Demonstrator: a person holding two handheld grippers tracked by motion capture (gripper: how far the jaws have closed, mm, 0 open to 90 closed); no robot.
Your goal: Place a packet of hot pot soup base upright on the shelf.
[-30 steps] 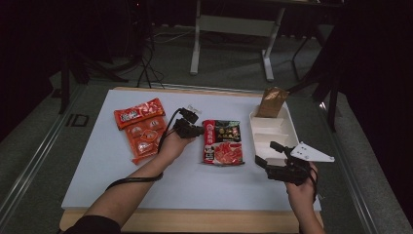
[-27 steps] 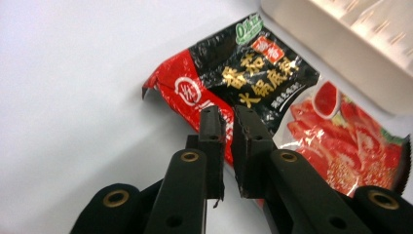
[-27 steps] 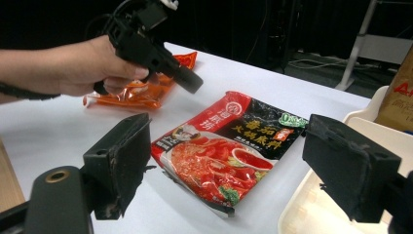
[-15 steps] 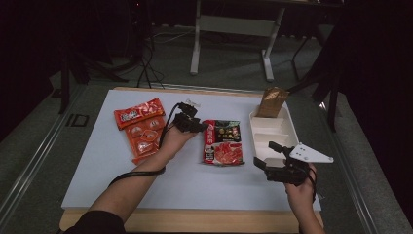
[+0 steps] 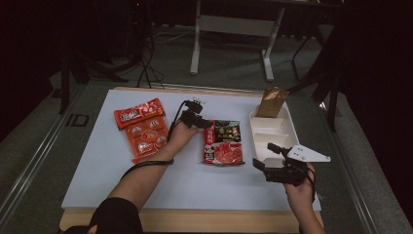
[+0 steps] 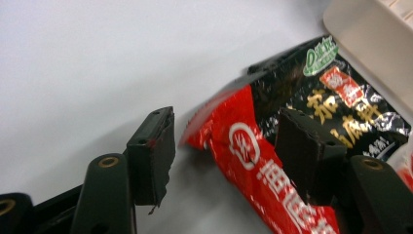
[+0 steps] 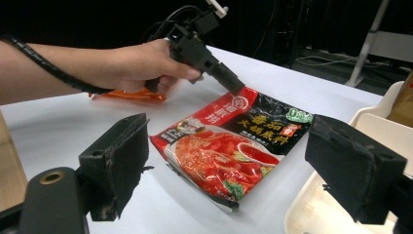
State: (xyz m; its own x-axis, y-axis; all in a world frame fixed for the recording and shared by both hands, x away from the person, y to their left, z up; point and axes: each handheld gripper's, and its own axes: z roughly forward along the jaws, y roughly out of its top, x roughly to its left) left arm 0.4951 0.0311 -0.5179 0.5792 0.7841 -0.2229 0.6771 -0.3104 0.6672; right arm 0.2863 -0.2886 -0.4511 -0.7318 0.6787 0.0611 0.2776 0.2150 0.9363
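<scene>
A red and black sauce packet (image 5: pixel 223 142) lies flat mid-table. My left gripper (image 5: pixel 203 124) is at its upper left corner. In the left gripper view the jaws have just been opening, and that gripper (image 6: pixel 229 156) now straddles the packet's (image 6: pixel 272 170) raised corner edge without the pads pressing on it. The right gripper view shows the left gripper (image 7: pixel 229 80) tilted down onto that same corner of the packet (image 7: pixel 229 146). My right gripper (image 5: pixel 265 156) hovers open at the tray's near end, and it (image 7: pixel 236 168) holds nothing.
A white compartment tray (image 5: pixel 287 127) lies right of the packet, with a brown bag (image 5: pixel 272 101) at its far end. Two orange-red snack packs (image 5: pixel 142 129) lie left of my left hand. The table's wooden front edge (image 5: pixel 195 219) runs below.
My left hand has shifted right toward the packet's upper left corner, and its jaws now stand apart. The right hand has stayed where it was.
</scene>
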